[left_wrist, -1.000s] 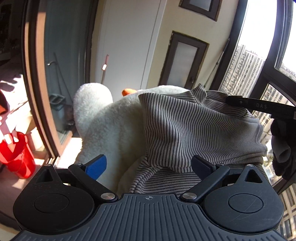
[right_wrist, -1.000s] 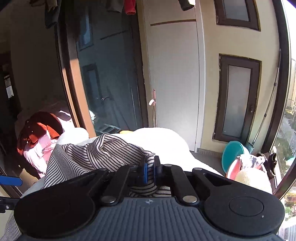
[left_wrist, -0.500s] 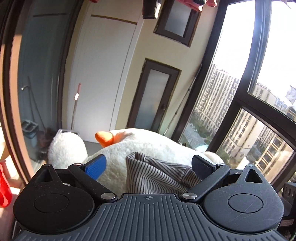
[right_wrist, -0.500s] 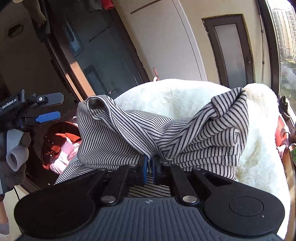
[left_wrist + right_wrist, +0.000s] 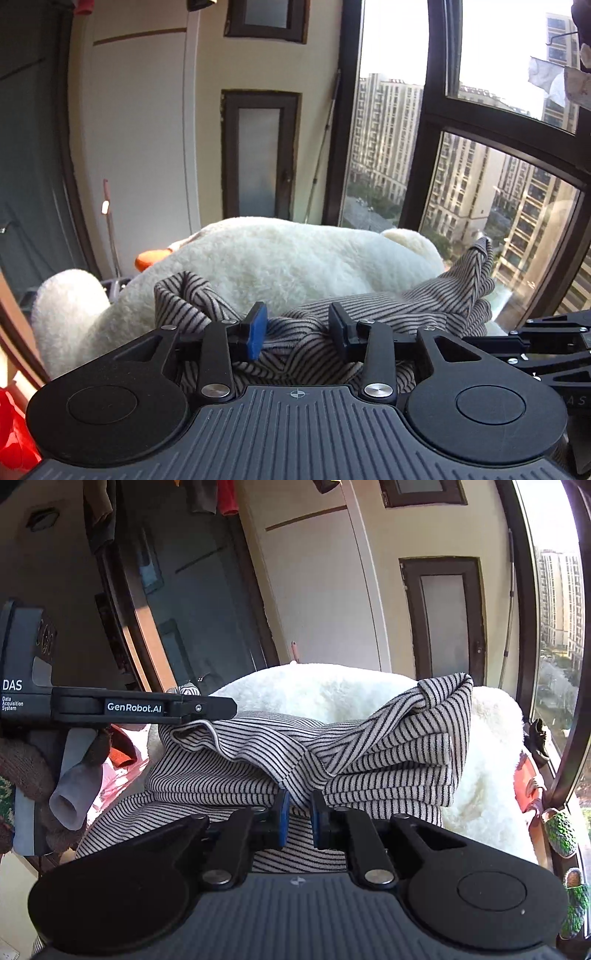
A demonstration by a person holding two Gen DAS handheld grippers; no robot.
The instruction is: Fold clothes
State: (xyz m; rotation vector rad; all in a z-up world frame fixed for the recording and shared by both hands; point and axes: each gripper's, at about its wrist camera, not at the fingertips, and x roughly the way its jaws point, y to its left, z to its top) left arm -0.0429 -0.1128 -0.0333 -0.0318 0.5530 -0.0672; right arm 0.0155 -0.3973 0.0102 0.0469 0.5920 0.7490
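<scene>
Since a second ago the left tongs (image 5: 295,330) have been swung round from the wide-open hover toward the window side, and the striped garment (image 5: 388,314) is now bunched low right in front of them. In the left wrist view the jaws are closing – a ridge of striped fabric sits between the pads, though whether it's actually pinched can't be told from here. The garment is draped over the white fluffy plush (image 5: 288,258), one corner sticking up toward the window (image 5: 480,147).

In the right wrist view the right tongs (image 5: 297,818) are seen opening, with a fold of the striped garment (image 5: 369,753) still in the gap between the blue pads – a firm grip is no longer shown. The garment is stacked in folds on the white fluffy plush (image 5: 332,690). The left tongs (image 5: 207,709) are seen from the side at the garment's left edge.
</scene>
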